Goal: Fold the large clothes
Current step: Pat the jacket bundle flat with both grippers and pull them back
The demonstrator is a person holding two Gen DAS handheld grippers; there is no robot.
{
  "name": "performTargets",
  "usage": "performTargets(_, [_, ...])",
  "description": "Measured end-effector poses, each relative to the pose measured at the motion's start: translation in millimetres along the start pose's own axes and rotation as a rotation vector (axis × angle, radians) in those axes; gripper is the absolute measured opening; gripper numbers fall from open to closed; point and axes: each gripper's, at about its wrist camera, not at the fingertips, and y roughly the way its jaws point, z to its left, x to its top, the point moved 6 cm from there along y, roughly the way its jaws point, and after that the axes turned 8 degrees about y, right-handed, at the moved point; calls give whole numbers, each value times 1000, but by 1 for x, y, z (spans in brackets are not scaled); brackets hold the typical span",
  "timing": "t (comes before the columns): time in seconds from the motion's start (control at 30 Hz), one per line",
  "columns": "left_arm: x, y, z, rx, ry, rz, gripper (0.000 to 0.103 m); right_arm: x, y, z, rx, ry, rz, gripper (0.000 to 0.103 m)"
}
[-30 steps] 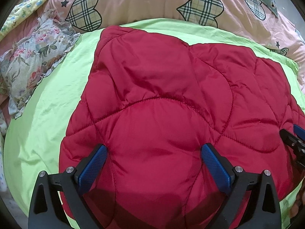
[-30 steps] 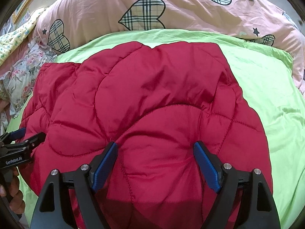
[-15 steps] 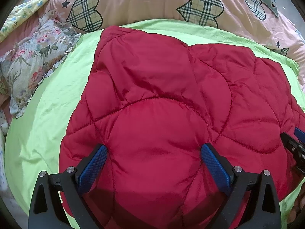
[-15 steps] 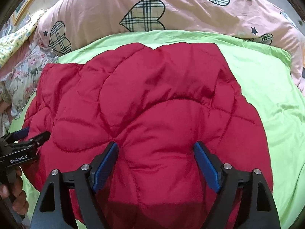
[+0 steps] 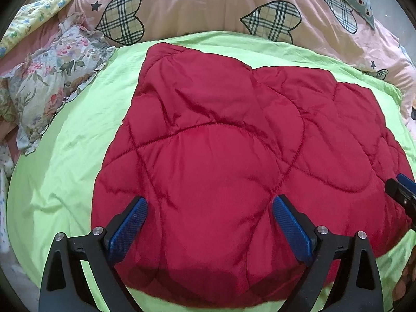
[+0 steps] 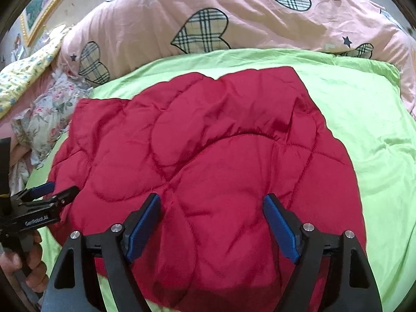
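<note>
Below, red quilted jacket (image 5: 221,171) flat on green sheet (image 5: 65,169), left claw (image 5: 208,223) and right claw (image 6: 212,223) released above it

1. Quilted jacket (image 5: 234,161): solid crimson red, curved stitch lines.
2. Bed sheet (image 5: 65,171): plain lime green.
3. Duvet (image 5: 208,2), far side: pale pink, plaid hearts outlined black, small dark stars.
4. Ruffled pillow (image 5: 49,83), far left: floral, pink and green on grey-white.
5. Left claw (image 5: 209,223): black frame, blue textured pads.
6. Right claw (image 6: 212,221): black frame, blue pads.
</note>
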Motion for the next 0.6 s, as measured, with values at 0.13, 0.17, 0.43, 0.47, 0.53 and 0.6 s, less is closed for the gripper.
performTargets(0.13, [-12,-14,-1,-22,-11,-12,98,-10,-19,2,3,-31,-9,83])
performTargets(0.17, [-16,-18,-3,-32,-12,-15,98,-12,-22,3,8,-34,-8,83])
performTargets(0.43, [-46,-56,-8,-37,21,-19,98,-41,-44,9,30,-80,44,83])
performTargets(0.47, [-48,-61,-8,-29,24,-17,98,-45,-48,10,31,-86,46,83])
performTargets(0.53, [-52,-70,-8,-11,30,-16,99,-53,-54,13,35,-93,52,85])
performTargets(0.6, [-56,-79,-9,-1,30,-13,99,-57,-59,15,40,-94,53,86])
